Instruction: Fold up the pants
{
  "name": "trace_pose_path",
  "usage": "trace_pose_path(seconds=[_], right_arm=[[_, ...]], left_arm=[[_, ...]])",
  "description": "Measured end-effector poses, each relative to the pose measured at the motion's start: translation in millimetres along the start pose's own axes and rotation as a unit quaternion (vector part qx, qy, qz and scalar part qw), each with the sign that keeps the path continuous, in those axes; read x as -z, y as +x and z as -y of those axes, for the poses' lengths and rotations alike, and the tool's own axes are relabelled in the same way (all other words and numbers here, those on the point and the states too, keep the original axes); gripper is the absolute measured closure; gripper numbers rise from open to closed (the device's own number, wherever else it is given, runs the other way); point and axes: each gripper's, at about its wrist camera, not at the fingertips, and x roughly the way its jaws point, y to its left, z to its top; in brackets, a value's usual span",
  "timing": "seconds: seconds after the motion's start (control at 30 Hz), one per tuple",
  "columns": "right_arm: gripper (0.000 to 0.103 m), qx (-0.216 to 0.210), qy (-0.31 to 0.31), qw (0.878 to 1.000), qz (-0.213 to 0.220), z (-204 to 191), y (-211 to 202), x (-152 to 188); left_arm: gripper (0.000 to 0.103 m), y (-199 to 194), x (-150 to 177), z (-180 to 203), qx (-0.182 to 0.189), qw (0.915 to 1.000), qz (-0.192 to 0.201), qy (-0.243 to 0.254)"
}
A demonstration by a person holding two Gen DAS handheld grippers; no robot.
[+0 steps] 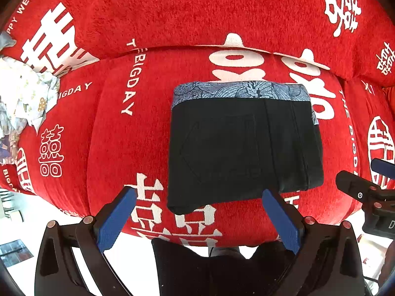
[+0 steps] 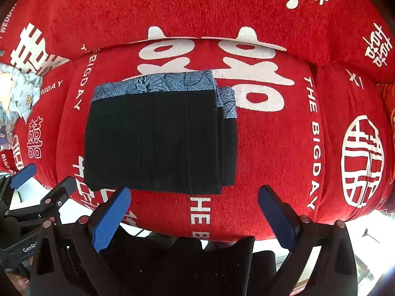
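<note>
The black pants (image 1: 242,148) lie folded into a compact rectangle on a red sofa seat, with a blue patterned waistband along the far edge. They also show in the right wrist view (image 2: 158,140). My left gripper (image 1: 200,197) is open and empty, its blue fingers just before the near edge of the pants. My right gripper (image 2: 195,194) is open and empty, near the front right corner of the pants. The right gripper shows at the right edge of the left wrist view (image 1: 370,177), and the left gripper at the left edge of the right wrist view (image 2: 42,180).
The red sofa cover (image 1: 172,12) with white lettering covers seat and backrest. A crumpled pale patterned cloth (image 1: 27,93) lies at the far left. A white floor (image 1: 138,259) lies below the seat's front edge. Dark cloth (image 2: 177,266) lies under the grippers.
</note>
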Motion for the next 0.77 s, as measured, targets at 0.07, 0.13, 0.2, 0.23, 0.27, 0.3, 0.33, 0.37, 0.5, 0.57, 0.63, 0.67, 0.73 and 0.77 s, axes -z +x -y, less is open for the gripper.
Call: trace_pose_path(seconds=[0.07,0.13,0.2,0.23,0.27,0.3,0.33,0.37,0.5,0.57,0.63,0.67,0.73,0.77], right_arm=[[0.000,0.000,0.000,1.000,0.001,0.0,-0.1,0.2],[0.000,0.000,-0.001,1.000,0.000,0.1,0.2,0.0],[0.000,0.000,0.000,1.000,0.000,-0.1,0.0,0.7],[0.000,0.000,0.000,1.000,0.000,-0.2,0.2,0.3],[0.000,0.000,-0.001,1.000,0.000,-0.4,0.3,0.0],[0.000,0.000,-0.001,1.000,0.000,-0.4,0.3,0.1],[0.000,0.000,-0.001,1.000,0.000,-0.3,0.5,0.2],[0.000,0.000,-0.001,1.000,0.000,-0.5,0.3,0.3],[0.000,0.000,0.000,1.000,0.000,-0.5,0.5,0.4],[0.000,0.000,-0.001,1.000,0.000,-0.5,0.6,0.3],[0.000,0.001,-0.001,1.000,-0.001,-0.7,0.8,0.3],[0.000,0.001,-0.001,1.000,-0.001,-0.9,1.0,0.4],[0.000,0.001,-0.002,1.000,-0.001,-0.9,1.2,0.2],[0.000,0.001,-0.001,1.000,-0.001,-0.8,1.3,0.3]], left_arm=[[0.001,0.1,0.3,0.0,0.000,1.0000,0.000,0.000],[0.001,-0.1,0.2,0.3,0.000,1.0000,0.000,-0.001],[0.001,0.0,0.1,0.2,-0.001,1.0000,0.001,-0.001],[0.001,0.2,0.6,0.2,-0.001,1.0000,0.001,-0.001],[0.001,0.4,1.0,0.2,-0.001,1.0000,0.002,-0.002],[0.001,0.4,1.6,0.3,-0.001,1.0000,0.002,-0.002],[0.001,0.5,1.8,0.2,-0.001,1.0000,0.002,-0.003],[0.001,0.7,2.0,0.1,-0.001,1.0000,0.002,-0.004],[0.001,0.4,1.6,-1.0,0.002,1.0000,0.001,-0.005],[0.001,0.8,1.3,-1.6,0.005,1.0000,0.001,-0.006],[0.001,0.8,0.8,-2.3,0.011,0.9999,0.002,-0.008],[0.001,-0.5,1.2,-2.6,0.013,0.9998,0.008,-0.010],[0.001,-3.2,0.4,-2.2,0.017,0.9997,0.016,-0.009],[0.001,-3.9,0.0,-1.9,0.018,0.9997,0.017,-0.008]])
